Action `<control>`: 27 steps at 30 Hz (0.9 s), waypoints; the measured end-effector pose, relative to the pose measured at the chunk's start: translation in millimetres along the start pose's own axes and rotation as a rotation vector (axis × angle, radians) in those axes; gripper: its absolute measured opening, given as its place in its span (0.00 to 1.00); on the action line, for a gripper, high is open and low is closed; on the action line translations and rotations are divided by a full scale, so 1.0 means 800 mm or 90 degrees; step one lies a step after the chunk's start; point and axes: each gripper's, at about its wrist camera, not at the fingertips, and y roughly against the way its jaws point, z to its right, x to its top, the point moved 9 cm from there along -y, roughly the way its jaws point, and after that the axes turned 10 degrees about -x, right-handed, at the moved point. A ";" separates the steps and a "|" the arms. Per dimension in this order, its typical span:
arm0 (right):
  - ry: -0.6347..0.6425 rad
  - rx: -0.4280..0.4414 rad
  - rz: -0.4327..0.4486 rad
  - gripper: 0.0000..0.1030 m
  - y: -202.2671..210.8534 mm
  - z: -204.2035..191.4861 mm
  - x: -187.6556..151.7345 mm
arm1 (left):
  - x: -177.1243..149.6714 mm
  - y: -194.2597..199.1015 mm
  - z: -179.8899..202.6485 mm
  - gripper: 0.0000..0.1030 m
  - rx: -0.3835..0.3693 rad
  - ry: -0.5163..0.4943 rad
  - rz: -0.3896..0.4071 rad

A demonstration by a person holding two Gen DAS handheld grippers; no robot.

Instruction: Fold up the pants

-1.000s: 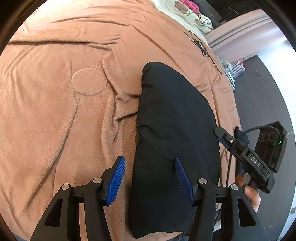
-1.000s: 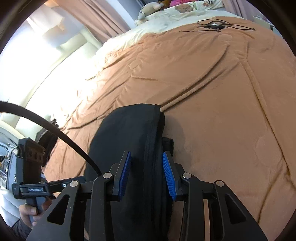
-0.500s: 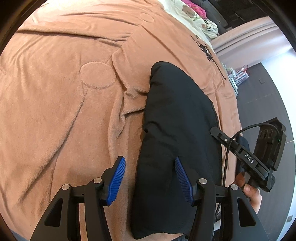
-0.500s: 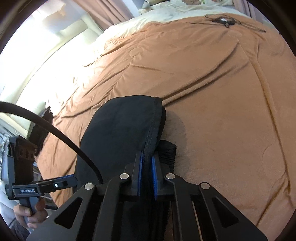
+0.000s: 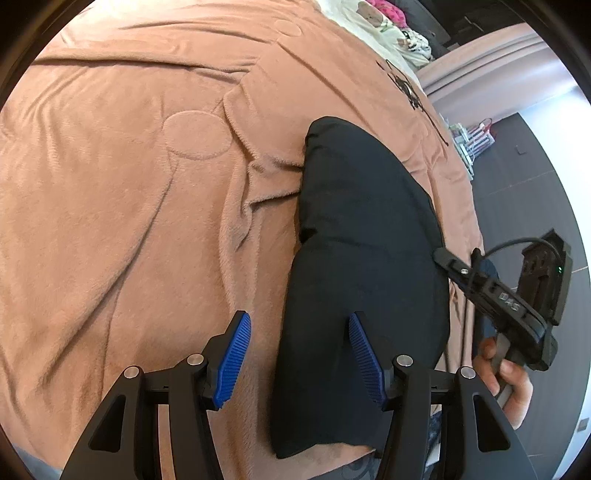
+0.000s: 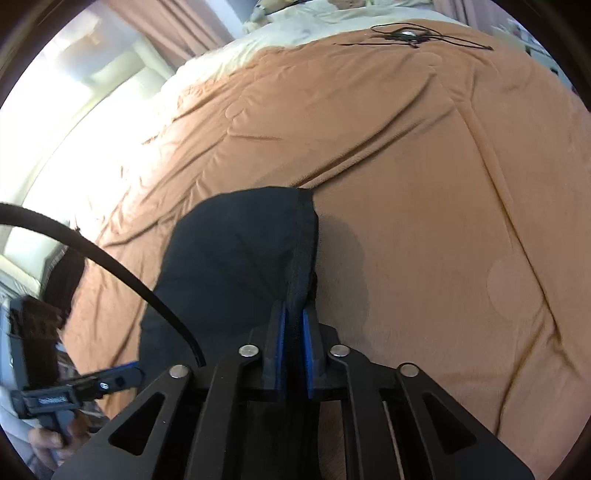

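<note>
We see the folded black pants (image 5: 365, 266) lying on the bed's brown blanket (image 5: 129, 206), near end cut off. Right hand-held gripper (image 6: 294, 343), jaws just eased slightly, pinches their edge; left hand-held gripper (image 5: 301, 354) gapes half-wide over them.

A brown fleece blanket (image 6: 424, 177) covers the bed, creased and stitched with round patches. Near its far end lies a tangled black cable (image 6: 410, 37). Beyond it sits pale bedding (image 5: 373, 22).

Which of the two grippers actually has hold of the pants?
The right gripper: it pinches the black pants' edge. The left gripper is open, gripping nothing.
</note>
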 end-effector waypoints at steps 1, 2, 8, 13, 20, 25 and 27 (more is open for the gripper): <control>-0.011 0.005 0.008 0.32 0.010 0.002 -0.003 | -0.001 0.002 -0.001 0.56 -0.002 0.000 -0.001; -0.019 0.008 0.014 0.47 0.016 0.006 -0.006 | -0.002 0.004 -0.001 0.56 -0.005 -0.001 -0.002; -0.048 0.029 0.013 0.54 0.045 0.023 -0.049 | -0.016 0.011 -0.003 0.56 -0.017 -0.004 -0.012; -0.059 0.037 -0.010 0.54 0.052 0.036 -0.079 | -0.031 0.015 -0.001 0.56 -0.028 -0.007 -0.025; -0.083 0.053 -0.037 0.54 0.052 0.051 -0.112 | -0.055 0.014 0.008 0.56 -0.048 -0.020 -0.049; -0.094 0.065 -0.053 0.54 0.057 0.060 -0.128 | -0.071 0.001 0.005 0.56 -0.045 -0.016 -0.077; -0.091 0.067 -0.053 0.54 0.059 0.061 -0.131 | -0.075 0.001 0.005 0.56 -0.047 -0.018 -0.076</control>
